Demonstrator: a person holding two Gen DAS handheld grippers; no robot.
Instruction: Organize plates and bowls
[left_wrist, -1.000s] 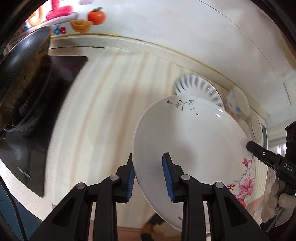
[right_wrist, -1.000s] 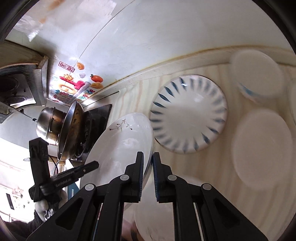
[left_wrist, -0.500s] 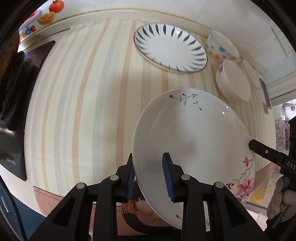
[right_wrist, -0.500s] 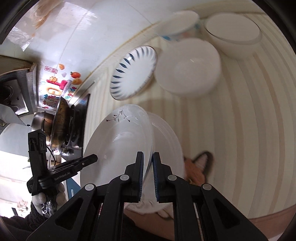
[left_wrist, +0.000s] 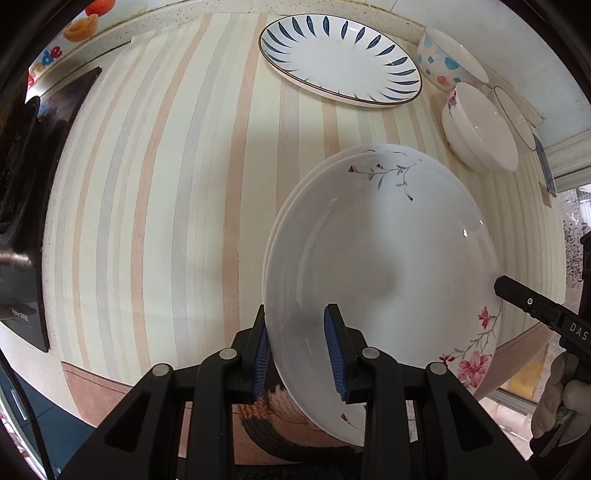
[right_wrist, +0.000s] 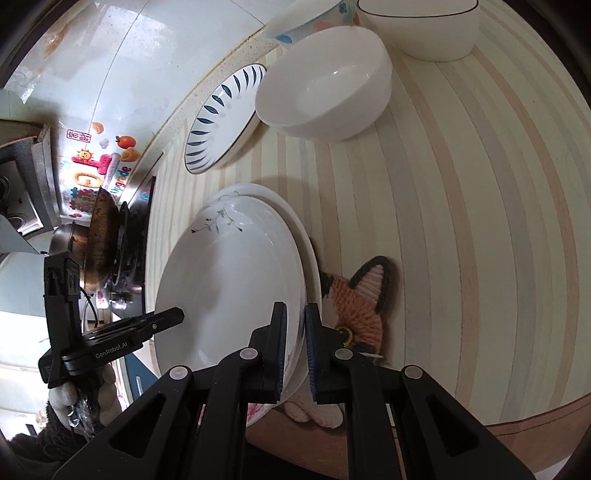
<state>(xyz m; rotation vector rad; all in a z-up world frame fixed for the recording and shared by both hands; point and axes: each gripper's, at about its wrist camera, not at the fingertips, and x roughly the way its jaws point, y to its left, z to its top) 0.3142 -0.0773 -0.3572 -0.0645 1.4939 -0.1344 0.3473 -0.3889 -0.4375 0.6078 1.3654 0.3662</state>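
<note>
Both clamped on white floral-sprig ceramic plate (left_wrist: 388, 258): left hand-held gripper (left_wrist: 299, 349) pinching its near rim, right hand-held gripper (right_wrist: 294, 350) nearly closed on the opposite rim. Held just over matching white plate (right_wrist: 295, 221) near striped bench (left_wrist: 166, 184) front edge. Wide open bench to the left. Blue-petal plate (left_wrist: 340, 59), white bowl (left_wrist: 480, 129), spotted bowl (left_wrist: 443, 62) crowding back right. Knitted cat-face mat (right_wrist: 362, 302) underneath.

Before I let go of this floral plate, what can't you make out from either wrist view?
- Whether the held floral plate already rests on the plate beneath: both views, the held plate covers the contact.
- How many plates lie beneath: only a rim shows.
- The knitted cat mat: mostly hidden by plates and the right tool.
- The black-rimmed bowl: left view, behind the white bowl.
</note>
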